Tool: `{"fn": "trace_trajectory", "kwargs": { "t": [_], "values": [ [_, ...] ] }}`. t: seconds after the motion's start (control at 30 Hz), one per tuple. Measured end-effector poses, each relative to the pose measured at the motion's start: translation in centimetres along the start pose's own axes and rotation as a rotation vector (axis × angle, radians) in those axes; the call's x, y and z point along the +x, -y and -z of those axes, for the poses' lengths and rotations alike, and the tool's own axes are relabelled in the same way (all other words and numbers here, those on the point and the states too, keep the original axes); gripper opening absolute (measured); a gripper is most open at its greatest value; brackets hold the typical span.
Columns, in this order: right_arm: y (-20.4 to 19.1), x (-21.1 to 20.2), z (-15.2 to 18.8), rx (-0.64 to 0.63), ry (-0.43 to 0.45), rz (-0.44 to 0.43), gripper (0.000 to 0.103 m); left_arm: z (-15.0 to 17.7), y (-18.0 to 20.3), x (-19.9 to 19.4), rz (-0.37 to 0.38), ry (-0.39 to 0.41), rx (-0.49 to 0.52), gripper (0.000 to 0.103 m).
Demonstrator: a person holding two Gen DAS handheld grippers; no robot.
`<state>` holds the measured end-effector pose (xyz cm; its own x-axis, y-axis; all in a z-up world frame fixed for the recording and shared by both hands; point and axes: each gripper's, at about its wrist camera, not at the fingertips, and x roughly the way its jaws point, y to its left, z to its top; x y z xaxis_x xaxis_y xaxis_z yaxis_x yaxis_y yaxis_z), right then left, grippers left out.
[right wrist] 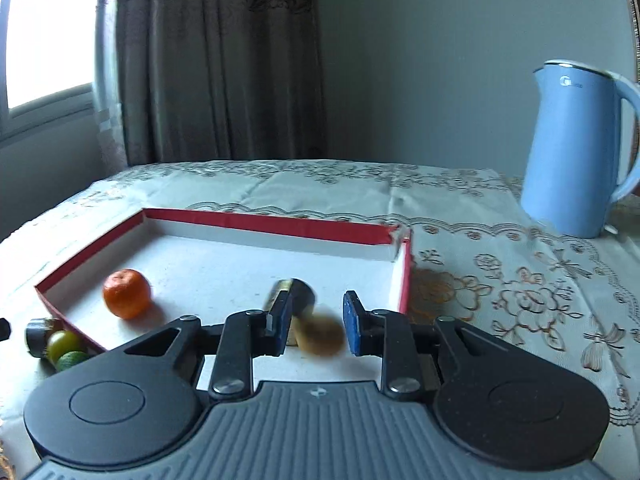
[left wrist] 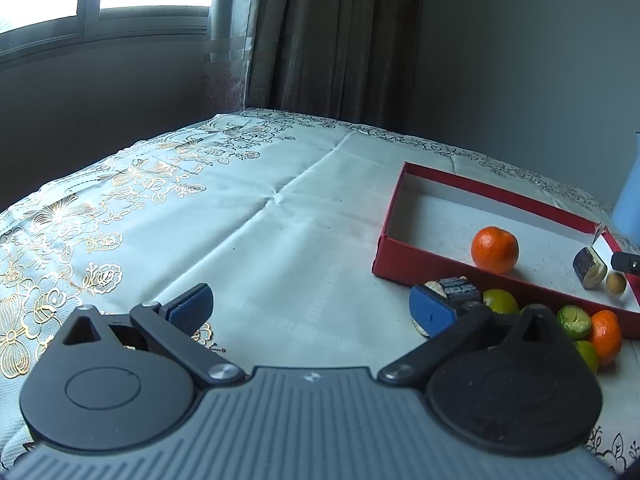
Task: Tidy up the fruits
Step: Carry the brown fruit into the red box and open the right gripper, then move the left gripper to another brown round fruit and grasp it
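my right tongs (right wrist: 314, 326) hang over the near corner of the red box (right wrist: 256, 218), pads apart, with a small brown fruit (right wrist: 322, 334) blurred in the gap between them. i cannot see either pad pressing on it, so i judge it loose, perhaps dropping to the box floor. just behind it inside the box stands a dark cut chunk with a pale face (right wrist: 298, 300), maybe sugarcane. further left in the box sits one mandarin (right wrist: 127, 293), so the box looks to be where the fruit is gathered.

my left tongs (left wrist: 310, 312) are spread wide and empty, hovering over bare tablecloth (left wrist: 240, 220) left of the box, kept out of the way, i think. outside the box's near wall, the waiting pile lies together: another dark chunk (left wrist: 460, 290), several green citrus (left wrist: 500, 302) and an orange one (left wrist: 606, 332). they seem the remaining work.

a blue kettle (right wrist: 576, 148) stands right of the box, well apart.
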<state>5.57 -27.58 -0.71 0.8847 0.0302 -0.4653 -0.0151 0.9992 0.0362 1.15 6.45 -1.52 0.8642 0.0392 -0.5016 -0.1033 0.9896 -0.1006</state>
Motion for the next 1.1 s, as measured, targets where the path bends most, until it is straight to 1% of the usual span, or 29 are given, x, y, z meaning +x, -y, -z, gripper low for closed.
{"fn": "trace_trajectory", "kwargs": {
  "t": [0.1,0.13,0.2,0.3,0.4,0.47,0.6,0.7,0.73,0.8,0.9,1.0,1.03,1.1],
  "values": [
    [0.2,-0.3,-0.1,0.012,0.017,-0.025,0.027,0.0,0.0,0.0,0.0,0.0,0.003,0.103],
    [0.2,-0.5,-0.2,0.012,0.028,-0.02,0.027,0.0,0.1,-0.1,-0.002,0.003,0.003,0.103],
    [0.3,-1.2,-0.4,0.006,0.07,-0.012,0.027,0.0,-0.1,-0.3,0.003,0.016,-0.003,0.103],
    [1.4,-2.5,-0.8,0.028,0.155,-0.01,0.027,0.0,0.0,-0.7,0.011,0.038,-0.004,0.103],
    [3.1,-3.5,-1.0,0.043,0.208,0.026,0.027,0.1,0.7,-1.6,0.031,0.058,0.038,0.103],
    [4.5,-4.1,-0.9,0.047,0.239,0.059,0.027,0.2,2.0,-2.8,0.093,0.065,0.082,0.103],
    [7.8,-4.5,-0.6,0.097,0.244,0.105,0.027,0.3,6.8,-6.2,0.237,0.136,0.222,0.103],
    [9.8,-4.6,-0.2,0.163,0.239,0.113,0.028,0.8,11.1,-8.4,0.37,0.17,0.34,0.103],
    [10.3,-4.6,-0.1,0.186,0.236,0.107,0.028,1.1,12.6,-8.9,0.403,0.179,0.381,0.103],
    [11.2,-4.6,0.1,0.229,0.237,0.089,0.028,1.7,15.4,-9.5,0.442,0.188,0.449,0.103],
    [12.1,-5.0,0.3,0.26,0.26,0.077,0.028,3.1,19.1,-10.0,0.504,0.176,0.541,0.103],
    [12.9,-5.3,0.4,0.292,0.275,0.069,0.028,4.4,22.1,-9.4,0.533,0.143,0.633,0.083],
    [13.1,-5.4,0.4,0.302,0.275,0.065,0.028,5.0,23.0,-9.2,0.533,0.129,0.662,0.079],
    [13.5,-5.6,0.4,0.323,0.281,0.06,0.028,5.7,24.1,-8.5,0.545,0.098,0.687,0.074]
  ]
}}
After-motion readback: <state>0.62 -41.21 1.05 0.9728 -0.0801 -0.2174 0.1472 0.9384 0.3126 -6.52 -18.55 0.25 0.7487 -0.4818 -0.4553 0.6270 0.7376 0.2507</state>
